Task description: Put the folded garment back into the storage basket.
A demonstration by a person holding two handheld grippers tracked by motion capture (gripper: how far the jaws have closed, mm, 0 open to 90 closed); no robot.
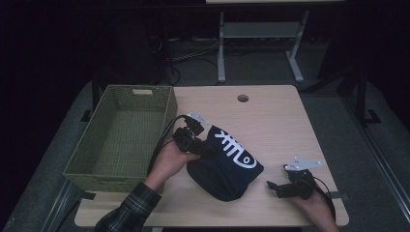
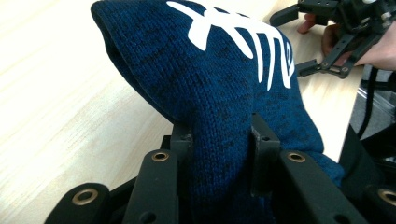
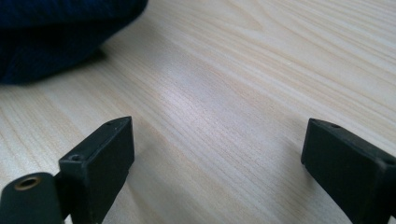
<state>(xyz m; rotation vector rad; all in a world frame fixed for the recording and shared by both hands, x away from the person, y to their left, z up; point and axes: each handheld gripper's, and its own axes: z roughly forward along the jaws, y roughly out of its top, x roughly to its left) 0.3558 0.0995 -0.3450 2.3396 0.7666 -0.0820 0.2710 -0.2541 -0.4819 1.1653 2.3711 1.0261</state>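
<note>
Left tongs clamped on a fold of the dark blue knit hat mid-bench, just right of the wicker basket. Hat's long axis runs toward the right tongs, which rest apart on the bench, holding nothing. Left hand nearer the basket.

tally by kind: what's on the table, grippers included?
Knit hat, dark blue with a white fish-bone print: 1
Woven basket, green: 1
Grippers: 2, the left gripper clamped on the hat, the right gripper open over bare wood
Total: 4
</note>
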